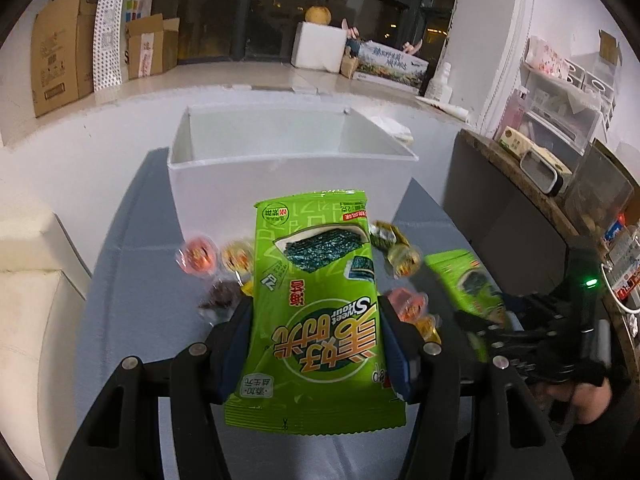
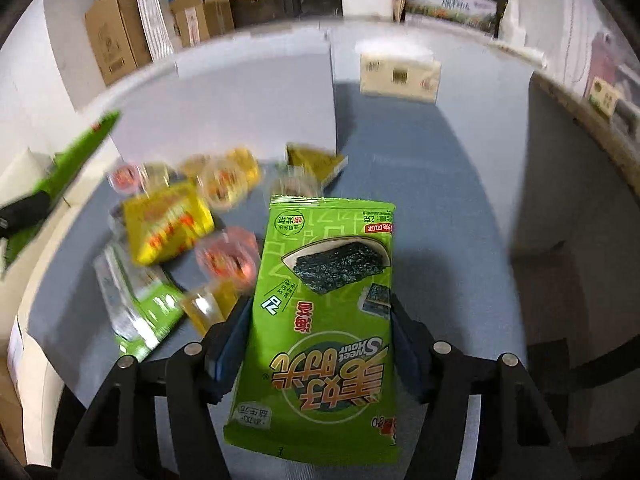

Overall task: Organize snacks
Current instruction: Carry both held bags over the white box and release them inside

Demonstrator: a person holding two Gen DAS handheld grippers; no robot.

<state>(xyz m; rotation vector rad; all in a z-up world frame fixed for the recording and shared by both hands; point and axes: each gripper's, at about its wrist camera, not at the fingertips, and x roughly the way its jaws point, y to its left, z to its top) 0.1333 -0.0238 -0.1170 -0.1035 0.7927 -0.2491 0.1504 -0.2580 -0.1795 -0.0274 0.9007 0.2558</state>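
Your left gripper point(image 1: 316, 344) is clamped on a green seaweed packet point(image 1: 316, 312), one blue pad on each long edge, and the packet stands lifted above the table. Your right gripper point(image 2: 320, 348) has a second seaweed packet point(image 2: 328, 320) between its pads in the same way; both pads meet the packet's edges. In each wrist view the packet covers the fingertips and the table directly ahead of them, and its near end hides part of the gripper frame.

The right wrist view is blurred, so the loose snacks there read only as shapes: a yellow packet point(image 2: 168, 220), round jelly cups point(image 2: 228, 258) and a flat green-and-clear wrapper point(image 2: 140, 312). The left wrist view shows more jelly cups point(image 1: 198, 256) on either side of the held packet, also soft.

The table point(image 1: 132, 280) has a grey-blue top. A white open box point(image 1: 288, 152) stands at its far side. Cardboard cartons point(image 1: 60, 48) line a ledge below a dark window point(image 1: 288, 12).

Both packets are glossy, with a picture of seaweed sheets.
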